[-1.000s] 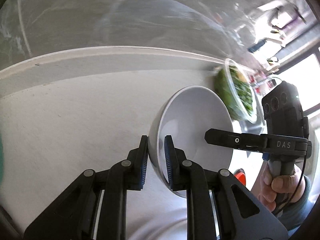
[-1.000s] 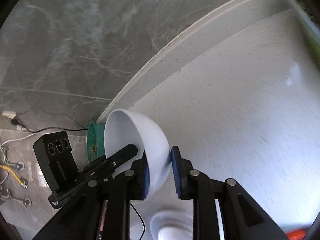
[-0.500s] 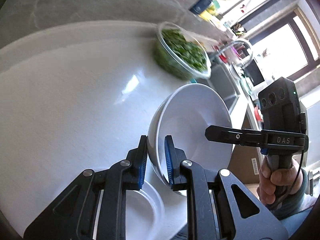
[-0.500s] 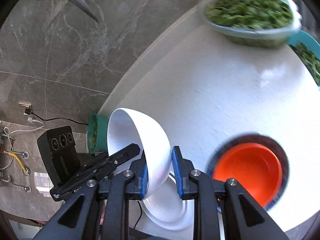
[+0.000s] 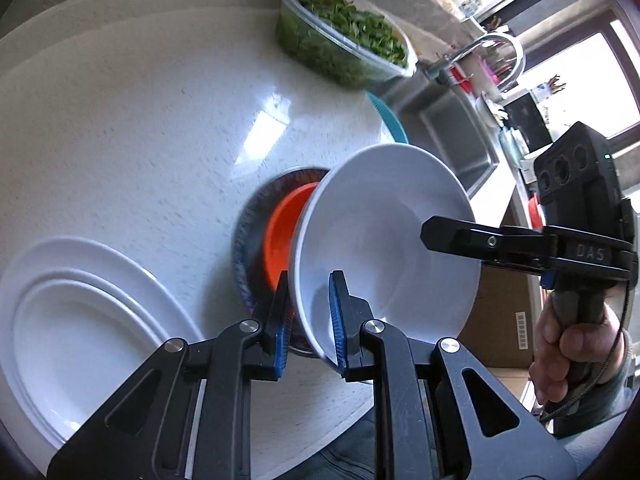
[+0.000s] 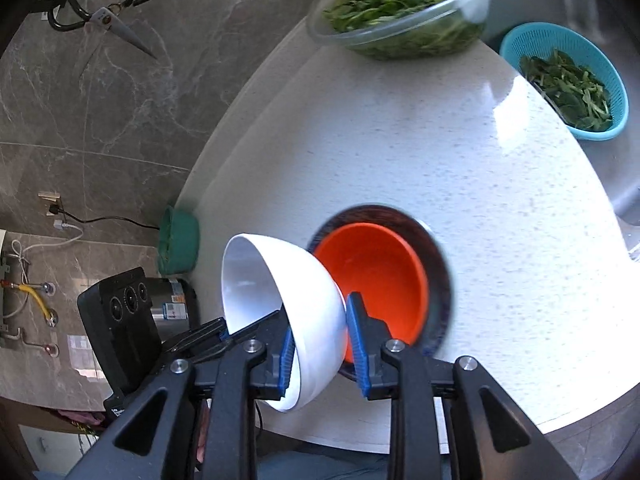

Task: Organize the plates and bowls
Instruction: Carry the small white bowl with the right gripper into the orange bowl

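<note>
A white bowl (image 5: 384, 240) hangs tilted on its side above the white counter (image 5: 140, 120). My left gripper (image 5: 309, 284) is shut on its near rim, one pad inside and one outside. On the opposite rim my right gripper (image 6: 320, 320) has the bowl wall (image 6: 304, 292) between its pads; its jaws are opening but both pads still touch the bowl. Just behind and below the white bowl, an orange bowl (image 6: 380, 272) sits inside a dark blue-rimmed dish (image 6: 440, 264). A stack of white plates (image 5: 80, 320) lies at the lower left of the left wrist view.
A glass bowl of greens (image 6: 400, 8) stands at the back of the counter and a teal colander (image 6: 568, 76) with leaves sits by the sink (image 5: 452, 128). A green container (image 6: 178, 240) is at the counter's left end. Scissors (image 6: 108, 20) hang on the marble wall. A hand (image 5: 572, 344) grips the right tool.
Both grippers have carried the white bowl sideways along the counter. The orange bowl, its dark dish and the plate stack have come into view beneath it. The right jaws stand slightly wider.
</note>
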`<state>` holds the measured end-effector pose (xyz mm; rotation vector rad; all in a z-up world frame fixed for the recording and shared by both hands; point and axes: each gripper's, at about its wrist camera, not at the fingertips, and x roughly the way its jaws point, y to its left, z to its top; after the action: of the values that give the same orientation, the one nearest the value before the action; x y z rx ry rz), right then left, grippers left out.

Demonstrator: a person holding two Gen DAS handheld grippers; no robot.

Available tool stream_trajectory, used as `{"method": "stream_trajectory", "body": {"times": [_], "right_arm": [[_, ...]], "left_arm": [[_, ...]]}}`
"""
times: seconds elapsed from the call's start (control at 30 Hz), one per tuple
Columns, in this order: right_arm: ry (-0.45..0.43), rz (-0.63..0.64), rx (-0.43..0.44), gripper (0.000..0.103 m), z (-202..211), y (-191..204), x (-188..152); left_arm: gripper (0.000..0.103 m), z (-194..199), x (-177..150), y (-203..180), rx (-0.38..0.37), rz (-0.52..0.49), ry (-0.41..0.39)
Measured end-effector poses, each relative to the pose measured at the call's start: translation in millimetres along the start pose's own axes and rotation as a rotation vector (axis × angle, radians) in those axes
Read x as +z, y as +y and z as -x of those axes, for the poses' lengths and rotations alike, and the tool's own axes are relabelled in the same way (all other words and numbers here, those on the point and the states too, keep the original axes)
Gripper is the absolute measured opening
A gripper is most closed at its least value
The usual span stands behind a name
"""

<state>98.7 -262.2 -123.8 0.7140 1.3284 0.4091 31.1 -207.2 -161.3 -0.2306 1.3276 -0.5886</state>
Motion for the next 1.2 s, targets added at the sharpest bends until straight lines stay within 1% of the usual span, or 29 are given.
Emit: {"method": "stream_trajectory", "body": {"times": [0.13, 0.2, 0.27, 0.4, 0.43, 0.5, 0.77, 0.9, 0.97, 1.2], "right_arm": [[0.026, 0.005, 0.003, 0.028, 0, -17, 4], [0.036, 0.016, 0.000, 0.028, -3, -19, 5], [0.046, 0.028, -0.006, 0.028, -7, -20, 7], [0.061, 0.061, -0.034, 0.027, -12, -23, 7], [0.064, 0.067, -0.046, 0.027, -15, -24, 7], [0.068, 0.069, -0.058, 0.027, -20, -26, 8], [0.059, 0.088, -0.078, 0.026, -24, -26, 9], [0.049, 0.120, -0.113, 0.026, -22, -20, 7], [0.041, 0.142, -0.146, 0.026, -20, -17, 7], [0.030, 0.197, -0.203, 0.026, -22, -13, 7]], "left_arm": [[0.015, -15, 0, -5, 0.031, 0.014, 0.001], [0.015, -21, -3, -8, 0.056, 0.016, 0.001], [0.015, -31, 0, -8, 0.068, 0.025, 0.003], [0.015, -38, 3, -4, 0.094, 0.032, 0.011], [0.015, -45, 11, -6, 0.097, 0.030, 0.014], [0.015, -50, 14, -7, 0.112, 0.022, 0.018], [0.017, -54, 22, -4, 0.128, 0.017, 0.017], [0.017, -55, 24, -5, 0.132, 0.012, 0.015], [0.017, -56, 26, -3, 0.136, 0.012, 0.014], [0.018, -55, 29, -3, 0.135, 0.014, 0.009]]}}
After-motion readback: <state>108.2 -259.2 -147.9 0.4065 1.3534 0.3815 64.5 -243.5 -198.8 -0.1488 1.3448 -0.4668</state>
